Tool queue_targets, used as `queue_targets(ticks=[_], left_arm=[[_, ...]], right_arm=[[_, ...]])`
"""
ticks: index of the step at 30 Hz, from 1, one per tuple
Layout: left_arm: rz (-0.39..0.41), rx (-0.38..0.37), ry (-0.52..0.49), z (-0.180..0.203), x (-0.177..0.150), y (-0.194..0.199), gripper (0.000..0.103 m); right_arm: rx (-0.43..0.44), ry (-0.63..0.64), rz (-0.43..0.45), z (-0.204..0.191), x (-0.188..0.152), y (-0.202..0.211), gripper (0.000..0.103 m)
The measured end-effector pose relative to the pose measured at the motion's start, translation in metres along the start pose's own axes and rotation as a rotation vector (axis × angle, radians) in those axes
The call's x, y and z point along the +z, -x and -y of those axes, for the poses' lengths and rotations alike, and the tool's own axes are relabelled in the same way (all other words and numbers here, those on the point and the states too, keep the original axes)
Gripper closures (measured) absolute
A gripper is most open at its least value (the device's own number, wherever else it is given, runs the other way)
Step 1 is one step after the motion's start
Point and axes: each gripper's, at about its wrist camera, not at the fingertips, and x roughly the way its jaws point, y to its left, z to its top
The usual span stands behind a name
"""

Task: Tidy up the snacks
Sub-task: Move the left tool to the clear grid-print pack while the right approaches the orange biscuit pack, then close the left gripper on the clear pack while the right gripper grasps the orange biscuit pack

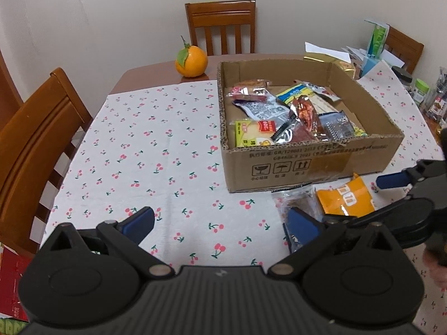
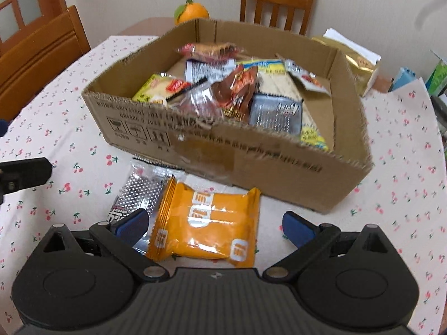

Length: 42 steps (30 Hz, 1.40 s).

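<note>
A shallow cardboard box point(image 1: 313, 164) point(image 2: 251, 167) stands on the cherry-print tablecloth and holds several snack packets point(image 1: 293, 111) point(image 2: 237, 95). In front of it lie an orange snack packet point(image 2: 206, 223) point(image 1: 345, 195) and a clear silver-dotted packet point(image 2: 139, 192) point(image 1: 296, 201). My right gripper point(image 2: 215, 226) is open, its blue fingers on either side of the orange packet, just above it. My left gripper point(image 1: 222, 222) is open and empty over bare cloth, left of the packets. The right gripper also shows at the right edge of the left wrist view point(image 1: 413, 192).
An orange fruit with a leaf point(image 1: 191, 60) point(image 2: 191, 11) sits on the bare table behind the box. Wooden chairs point(image 1: 222, 25) stand at the far side and left point(image 1: 33, 139). A gold bag point(image 2: 360, 67), papers and jars point(image 1: 421, 89) crowd the right side.
</note>
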Motion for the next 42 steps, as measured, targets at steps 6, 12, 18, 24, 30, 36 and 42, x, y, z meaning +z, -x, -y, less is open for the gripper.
queue_targets(ticks=[6, 12, 18, 24, 30, 36, 42], left_arm=[[-0.011, -0.017, -0.005, 0.004, 0.001, -0.004, 0.002], [-0.022, -0.054, -0.029, 0.015, 0.005, -0.011, 0.002], [-0.049, -0.112, -0.056, 0.032, 0.007, -0.028, 0.002], [-0.102, -0.174, -0.044, 0.048, 0.007, -0.055, 0.002], [-0.125, -0.166, -0.063, 0.064, 0.002, -0.079, 0.002], [-0.132, -0.132, -0.084, 0.06, -0.007, -0.084, 0.001], [-0.137, -0.104, -0.066, 0.044, -0.01, -0.082, 0.001]], right_arm=[[-0.033, -0.032, -0.005, 0.008, -0.004, -0.004, 0.0], [-0.101, -0.024, -0.024, 0.025, -0.012, -0.005, 0.0], [-0.062, -0.027, -0.042, 0.042, -0.022, -0.005, 0.0], [-0.012, -0.007, -0.038, 0.048, -0.026, -0.004, 0.0], [0.01, 0.024, -0.003, 0.051, -0.032, -0.002, 0.0], [0.016, 0.035, 0.0, 0.051, -0.034, 0.0, 0.0], [0.018, 0.038, 0.009, 0.052, -0.035, 0.0, 0.0]])
